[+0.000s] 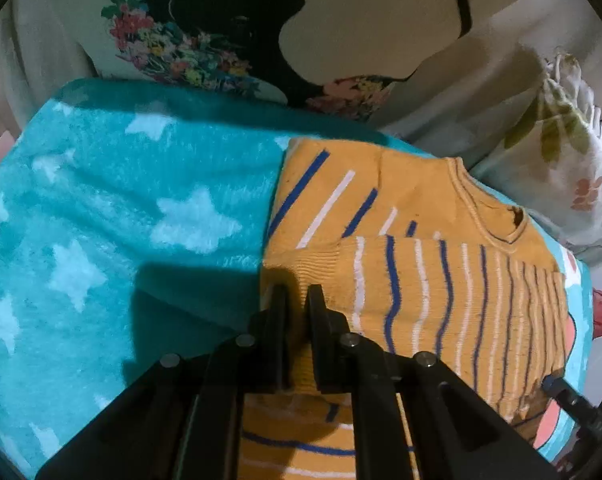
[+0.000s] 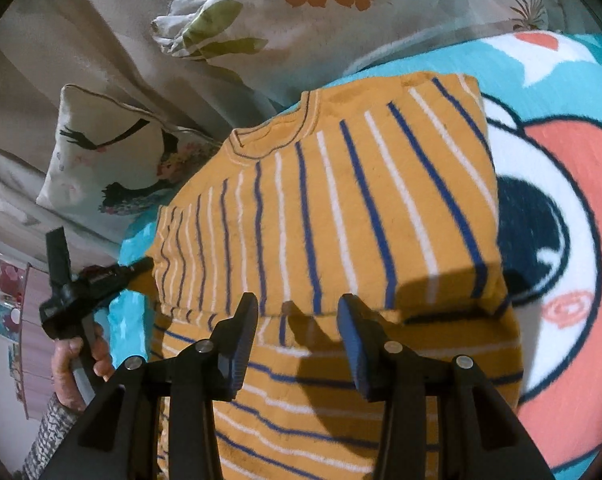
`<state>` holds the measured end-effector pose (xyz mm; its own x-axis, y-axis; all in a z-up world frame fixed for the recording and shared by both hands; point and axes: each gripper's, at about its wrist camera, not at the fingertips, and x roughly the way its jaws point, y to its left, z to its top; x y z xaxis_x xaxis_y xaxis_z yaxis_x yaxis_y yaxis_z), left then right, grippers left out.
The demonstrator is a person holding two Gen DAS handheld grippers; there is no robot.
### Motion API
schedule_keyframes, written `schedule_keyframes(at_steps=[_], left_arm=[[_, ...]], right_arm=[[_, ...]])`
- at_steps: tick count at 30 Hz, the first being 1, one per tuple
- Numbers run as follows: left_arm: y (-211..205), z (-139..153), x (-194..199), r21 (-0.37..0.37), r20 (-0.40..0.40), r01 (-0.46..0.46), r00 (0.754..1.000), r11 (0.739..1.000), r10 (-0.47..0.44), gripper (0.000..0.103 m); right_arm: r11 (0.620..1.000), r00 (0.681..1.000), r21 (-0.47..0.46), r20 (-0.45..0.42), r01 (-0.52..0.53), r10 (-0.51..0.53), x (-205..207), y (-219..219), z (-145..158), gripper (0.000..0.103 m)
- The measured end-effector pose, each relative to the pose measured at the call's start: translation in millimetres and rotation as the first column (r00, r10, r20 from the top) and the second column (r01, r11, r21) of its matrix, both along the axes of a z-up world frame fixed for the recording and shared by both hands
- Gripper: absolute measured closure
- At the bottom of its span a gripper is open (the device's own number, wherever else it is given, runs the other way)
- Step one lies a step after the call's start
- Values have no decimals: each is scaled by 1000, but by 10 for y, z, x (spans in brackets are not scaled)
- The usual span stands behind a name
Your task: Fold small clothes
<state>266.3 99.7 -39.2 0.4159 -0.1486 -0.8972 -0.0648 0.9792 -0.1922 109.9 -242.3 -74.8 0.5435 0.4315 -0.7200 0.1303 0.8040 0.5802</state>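
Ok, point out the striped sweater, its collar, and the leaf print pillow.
striped sweater [image 2: 341,216], right wrist view, middle of the folded top layer.
collar [image 2: 273,136], right wrist view, ribbed neckline edge.
leaf print pillow [image 2: 301,12], right wrist view, fabric near the orange leaves.

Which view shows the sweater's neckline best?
The right wrist view: the whole ribbed neckline of the sweater faces the camera, unobstructed. The left wrist view shows the neckline edge-on near the frame's right side, compressed by the fisheye.
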Motion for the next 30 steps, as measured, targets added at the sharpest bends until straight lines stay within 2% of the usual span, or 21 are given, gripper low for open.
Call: schedule_keyframes(at_steps=[2,5,9,12,14,16,18,22,24,26,30], left_arm=[[49,-23,19,9,7,-13,1000,1000,13,82],[244,-53,44,-21,-3,-69,998,997,69,59],[683,-71,-13,-15,-25,-197,980,980,196,59],[904,-47,-133,-27,-39,-219,975,975,218,59],[994,-13,-250,-34,-35,-211,977,977,210,59],[1042,2,-403,-35,-40,-192,981,981,191,55],[1062,-9,-583,-34,-51,-172,984,984,171,43],[1011,-117,-903,-66,-100,-108,990,992,102,42],[973,-228,-1045,-93,-137,-77,989,993,64,42],[929,-222,-1181,-84,-111,-49,993,995,39,39],[858,-248,-1386,-175,-117,27,992,984,-48,33]], right_arm=[[1000,1000,-15,-5,5,-5,67,-20,-38,57],[999,1000,-38,-20,15,-16,156,-82,-128,58],[996,996,16,-21,88,-88,136,-326,-158,58],[989,989,5,-28,149,-149,84,-493,-114,58],[983,983,14,-25,181,-180,6,-596,-57,58],[981,980,-5,-21,196,-196,-102,-644,10,58],[979,979,-18,-29,203,-203,-216,-654,36,56],[977,975,-61,-76,203,-207,-544,-580,-53,52],[973,968,-50,-103,225,-229,-746,-535,-152,52],[962,955,-26,-122,271,-272,-916,-515,-241,52],[927,924,11,-90,375,-372,-1334,-517,-262,52]])
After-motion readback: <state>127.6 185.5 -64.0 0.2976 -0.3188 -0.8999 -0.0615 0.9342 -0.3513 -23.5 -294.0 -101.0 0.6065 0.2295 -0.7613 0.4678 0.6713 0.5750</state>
